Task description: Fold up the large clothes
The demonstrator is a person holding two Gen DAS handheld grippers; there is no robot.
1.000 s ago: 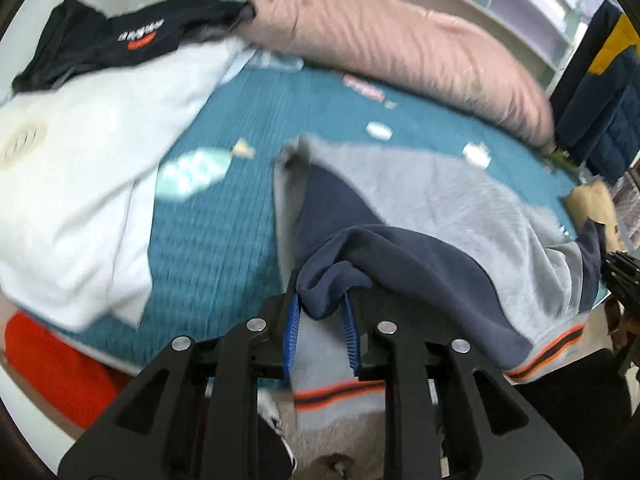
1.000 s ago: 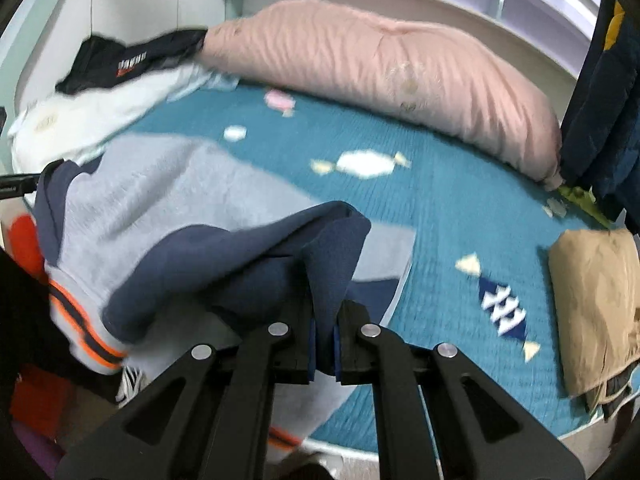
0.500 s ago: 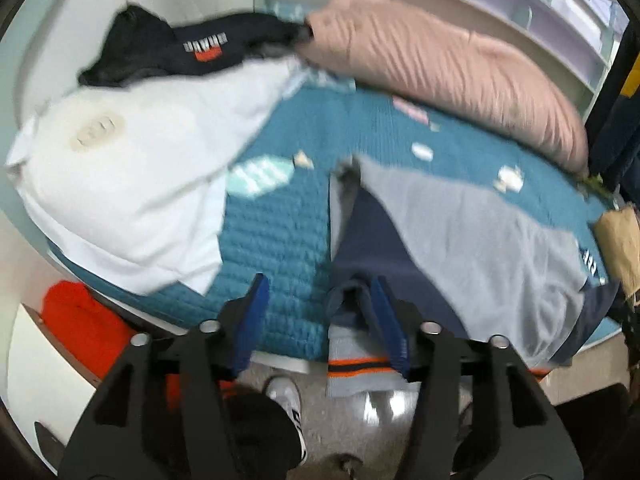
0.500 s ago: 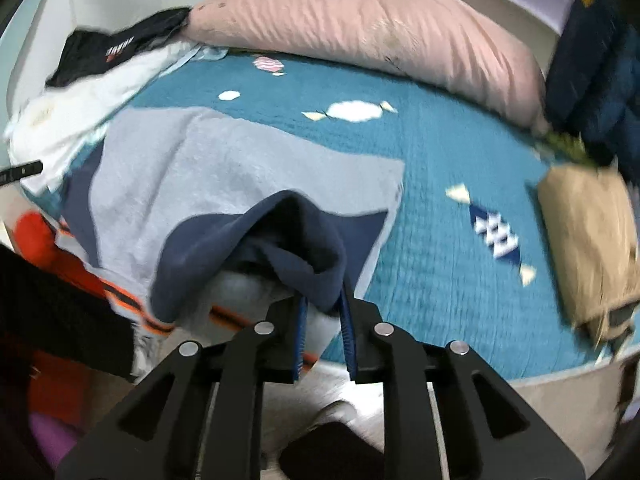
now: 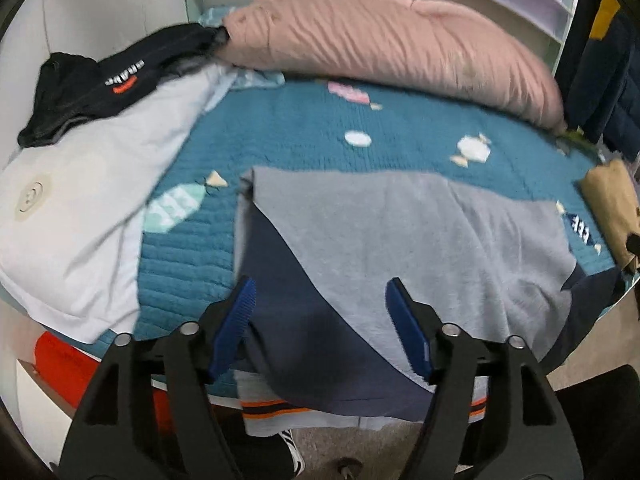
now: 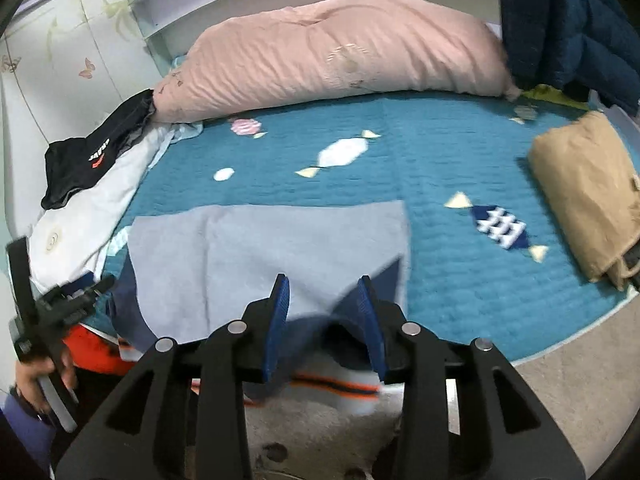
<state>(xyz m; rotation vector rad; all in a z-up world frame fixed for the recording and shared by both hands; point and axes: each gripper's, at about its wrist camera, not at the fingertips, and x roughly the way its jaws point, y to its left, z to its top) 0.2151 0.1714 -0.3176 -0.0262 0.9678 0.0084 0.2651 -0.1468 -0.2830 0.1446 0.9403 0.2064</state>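
A grey sweater (image 5: 400,232) with navy sleeves lies spread on the teal bed cover (image 5: 288,136), its orange-striped hem (image 5: 272,404) hanging over the near edge. My left gripper (image 5: 320,320) hovers above the folded-in navy sleeve (image 5: 304,320); its jaws are opening wide and the pads do not touch the cloth. My right gripper (image 6: 324,312) is also opening, and the other navy sleeve (image 6: 320,328) slips loose and blurred between its pads over the sweater (image 6: 280,248). In the right wrist view the left gripper (image 6: 60,304) shows at the left edge, held by a hand (image 6: 32,376).
A long pink duvet roll (image 5: 392,48) lies along the back of the bed. A white garment (image 5: 80,208) and a black one (image 5: 112,80) are piled at the left. A folded tan garment (image 6: 584,192) sits at the right. Dark jackets (image 6: 568,20) hang at the far right.
Both grippers were shut on the navy sleeves and have let them go; the sleeves dropped onto the sweater. Both grippers drew back from the bed and rose.
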